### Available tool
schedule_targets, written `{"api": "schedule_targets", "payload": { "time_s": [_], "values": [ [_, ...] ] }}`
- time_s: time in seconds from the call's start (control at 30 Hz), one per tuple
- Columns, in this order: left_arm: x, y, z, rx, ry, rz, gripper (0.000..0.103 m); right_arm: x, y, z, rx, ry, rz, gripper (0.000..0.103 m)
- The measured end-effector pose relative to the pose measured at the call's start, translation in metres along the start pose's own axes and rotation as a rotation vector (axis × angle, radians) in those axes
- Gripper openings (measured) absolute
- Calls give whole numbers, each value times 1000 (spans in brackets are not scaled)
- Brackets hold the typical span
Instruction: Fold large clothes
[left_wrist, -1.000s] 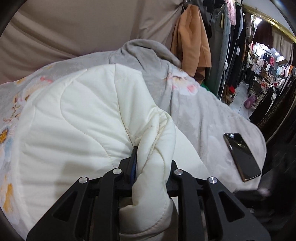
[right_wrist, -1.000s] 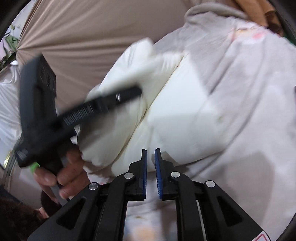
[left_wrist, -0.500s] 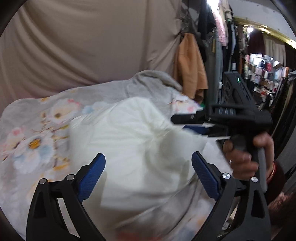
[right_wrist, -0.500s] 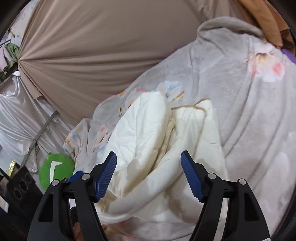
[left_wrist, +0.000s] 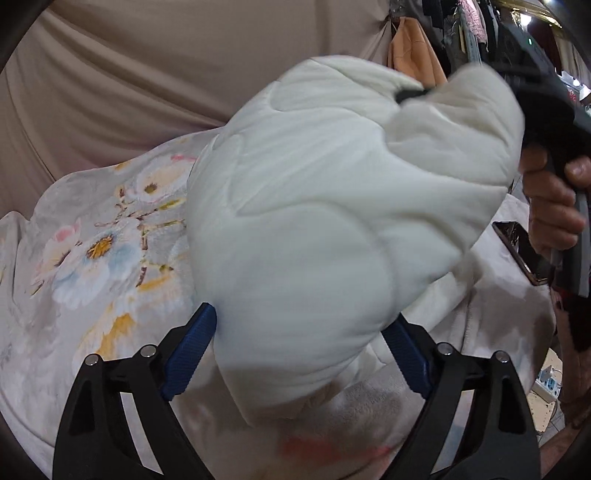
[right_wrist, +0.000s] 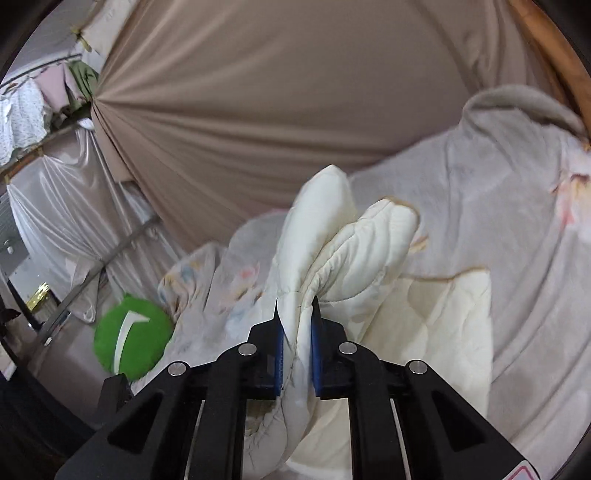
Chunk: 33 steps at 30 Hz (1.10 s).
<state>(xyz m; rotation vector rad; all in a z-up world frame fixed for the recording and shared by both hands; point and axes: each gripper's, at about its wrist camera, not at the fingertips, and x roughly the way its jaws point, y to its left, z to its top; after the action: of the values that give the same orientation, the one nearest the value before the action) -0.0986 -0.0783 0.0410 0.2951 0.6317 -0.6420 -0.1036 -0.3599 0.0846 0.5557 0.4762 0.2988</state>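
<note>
Right claw is closing, blue pads pinching a bunched edge of the cream quilted jacket and lifting it above the floral blanket. Left claw gapes wide, jaws closing slightly, with the jacket's puffy bulk hanging between its pads (not visibly pressed). A hand holds the other tool at right, beside a phone lying on the blanket.
</note>
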Motion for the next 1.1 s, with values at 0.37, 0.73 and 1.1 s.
{"api": "schedule_targets", "payload": {
  "time_s": [0.37, 0.73, 1.1],
  "values": [
    [17, 2, 2, -22, 67, -10, 90, 29, -85, -40, 257, 137, -41, 19],
    [-10, 5, 8, -49, 43, -5, 90, -41, 11, -30, -39, -13, -122, 47],
    [-38, 21, 9, -59, -13, 57, 89, -62, 37, -35, -77, -64, -87, 49]
  ]
}}
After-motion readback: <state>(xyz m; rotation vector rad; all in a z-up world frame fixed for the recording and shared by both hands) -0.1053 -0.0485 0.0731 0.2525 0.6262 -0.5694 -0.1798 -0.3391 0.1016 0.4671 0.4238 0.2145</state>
